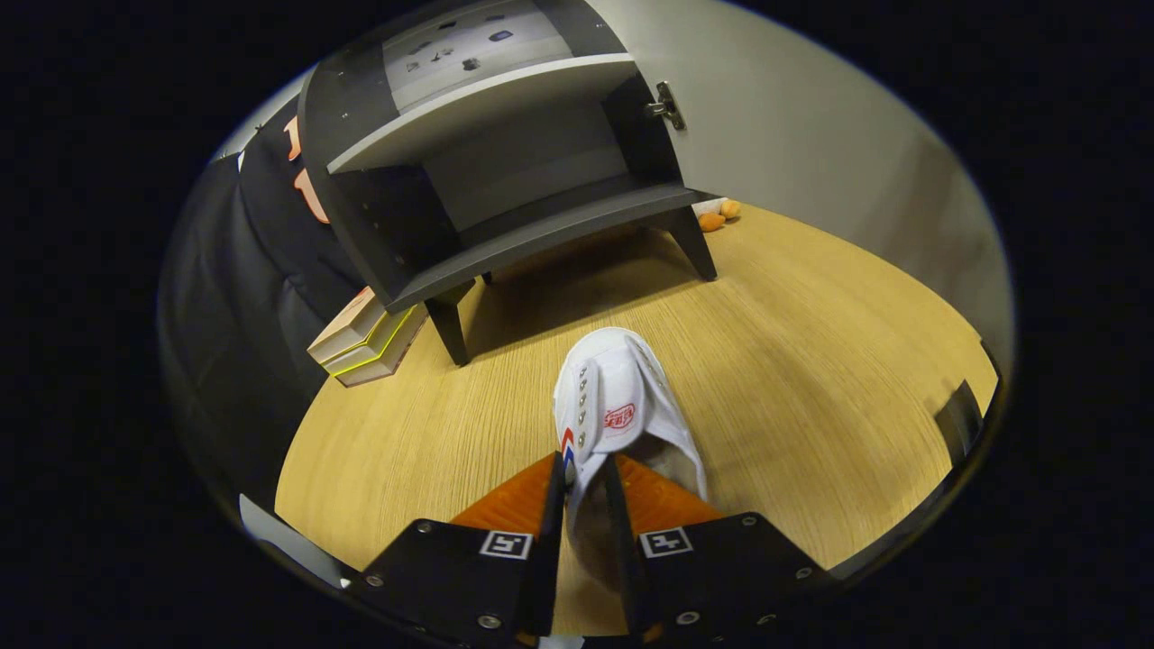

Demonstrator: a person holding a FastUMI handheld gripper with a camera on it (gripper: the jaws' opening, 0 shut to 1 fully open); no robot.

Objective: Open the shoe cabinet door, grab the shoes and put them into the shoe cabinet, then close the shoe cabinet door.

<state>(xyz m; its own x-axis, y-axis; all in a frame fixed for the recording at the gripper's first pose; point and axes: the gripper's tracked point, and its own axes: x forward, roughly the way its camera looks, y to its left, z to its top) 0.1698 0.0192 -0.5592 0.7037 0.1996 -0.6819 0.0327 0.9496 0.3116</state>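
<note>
- Gripper: fingers nearly closed, pinching the side wall of a white shoe held above the wooden floor.
- Shoe cabinet: beyond the shoe, door swung open, shelves bare.
- Books: stacked beside the cabinet's front leg.

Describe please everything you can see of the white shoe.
The shoe is a white canvas-looking sneaker with a row of metal eyelets, a red logo on its tongue and a small red and blue mark on its side. The gripper is shut on its side wall near the opening, one finger inside and one outside. Its toe points ahead toward the open cabinet, which stands apart from it. It looks lifted above the wooden floor, though this is uncertain.
</note>
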